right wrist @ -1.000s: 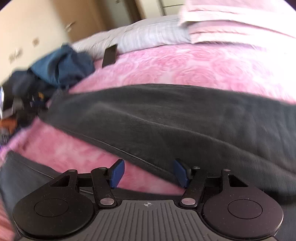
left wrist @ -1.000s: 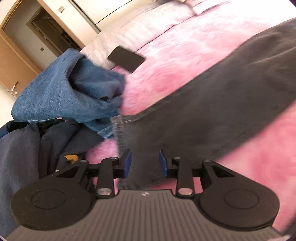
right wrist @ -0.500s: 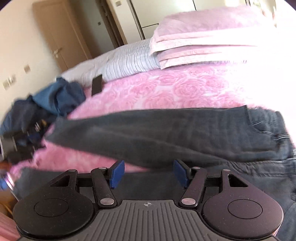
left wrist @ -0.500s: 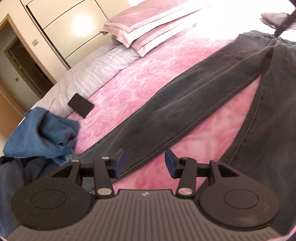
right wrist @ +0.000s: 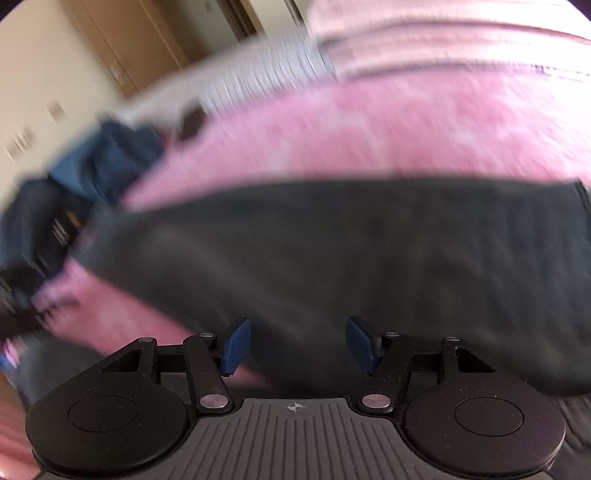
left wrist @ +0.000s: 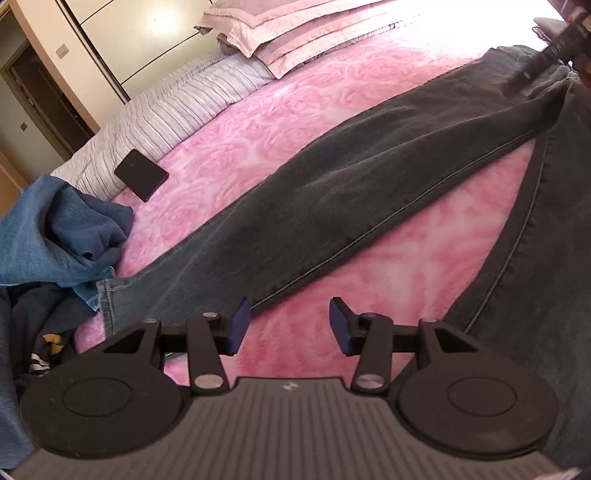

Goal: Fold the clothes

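Dark grey jeans [left wrist: 369,177] lie spread flat on the pink bedspread [left wrist: 303,110], legs apart, one hem [left wrist: 107,306] at the lower left. My left gripper [left wrist: 289,325] is open and empty, low over the pink cover between the two legs, near that hem. My right gripper [right wrist: 295,345] is open and empty just above a jeans leg [right wrist: 332,251]; that view is blurred by motion. The right gripper's body shows at the jeans waist in the left wrist view [left wrist: 557,40].
A pile of blue and dark clothes [left wrist: 55,236] sits at the left bed edge. A black phone-like slab [left wrist: 141,180] lies near striped bedding [left wrist: 177,114]. Pink pillows [left wrist: 295,33] are at the head. Wardrobe and door stand behind.
My left gripper opened wider and pulled back from the leg hem, then settled low again. My right gripper rose, then dropped and swung towards the jeans leg, still open.
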`<act>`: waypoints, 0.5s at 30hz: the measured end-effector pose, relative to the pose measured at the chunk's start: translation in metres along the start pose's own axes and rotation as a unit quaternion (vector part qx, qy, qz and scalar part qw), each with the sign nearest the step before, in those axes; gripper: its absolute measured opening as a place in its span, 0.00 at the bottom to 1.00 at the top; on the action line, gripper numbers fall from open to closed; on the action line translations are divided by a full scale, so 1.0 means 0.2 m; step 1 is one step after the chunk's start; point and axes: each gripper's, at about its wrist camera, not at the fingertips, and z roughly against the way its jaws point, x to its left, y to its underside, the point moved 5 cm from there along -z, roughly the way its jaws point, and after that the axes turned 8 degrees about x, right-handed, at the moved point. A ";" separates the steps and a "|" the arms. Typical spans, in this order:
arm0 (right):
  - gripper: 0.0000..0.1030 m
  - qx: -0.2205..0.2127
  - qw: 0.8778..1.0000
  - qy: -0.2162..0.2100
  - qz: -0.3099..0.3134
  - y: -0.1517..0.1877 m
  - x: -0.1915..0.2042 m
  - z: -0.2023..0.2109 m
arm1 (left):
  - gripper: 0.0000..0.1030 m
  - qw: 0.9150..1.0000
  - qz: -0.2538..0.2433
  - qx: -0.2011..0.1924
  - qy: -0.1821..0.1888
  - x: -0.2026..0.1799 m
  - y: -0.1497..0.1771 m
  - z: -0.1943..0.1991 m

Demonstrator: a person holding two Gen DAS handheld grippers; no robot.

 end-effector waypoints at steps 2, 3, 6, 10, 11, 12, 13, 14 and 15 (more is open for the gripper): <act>0.60 0.019 0.999 -0.032 0.004 0.00 0.03 -0.10 | 0.42 1.000 0.000 0.002 0.002 -0.02 -0.01 -0.02; 0.60 0.030 0.998 -0.049 0.005 0.00 0.05 -0.16 | 0.42 1.000 -0.002 0.003 0.002 -0.02 -0.01 -0.02; 0.61 0.050 0.997 -0.037 0.035 0.05 0.10 -0.20 | 0.42 1.000 -0.005 0.003 0.000 -0.04 0.00 0.02; 0.61 0.030 0.997 0.010 0.067 0.10 0.17 0.02 | 0.42 1.000 0.011 -0.008 -0.003 -0.03 0.03 0.15; 0.62 0.027 0.994 0.041 0.093 0.13 0.19 0.09 | 0.42 1.000 0.021 -0.011 -0.005 -0.02 0.04 0.20; 0.63 0.027 0.989 0.079 0.120 0.17 0.22 0.18 | 0.43 0.999 0.030 -0.015 -0.004 -0.02 0.05 0.24; 0.66 0.029 0.984 0.111 0.138 0.22 0.23 0.25 | 0.43 0.999 0.037 -0.020 -0.003 -0.03 0.07 0.29; 0.67 0.030 0.977 0.142 0.154 0.26 0.25 0.33 | 0.45 0.999 0.043 -0.025 -0.003 -0.04 0.08 0.34; 0.67 0.030 0.973 0.163 0.161 0.32 0.26 0.40 | 0.47 0.998 0.049 -0.030 -0.002 -0.05 0.10 0.39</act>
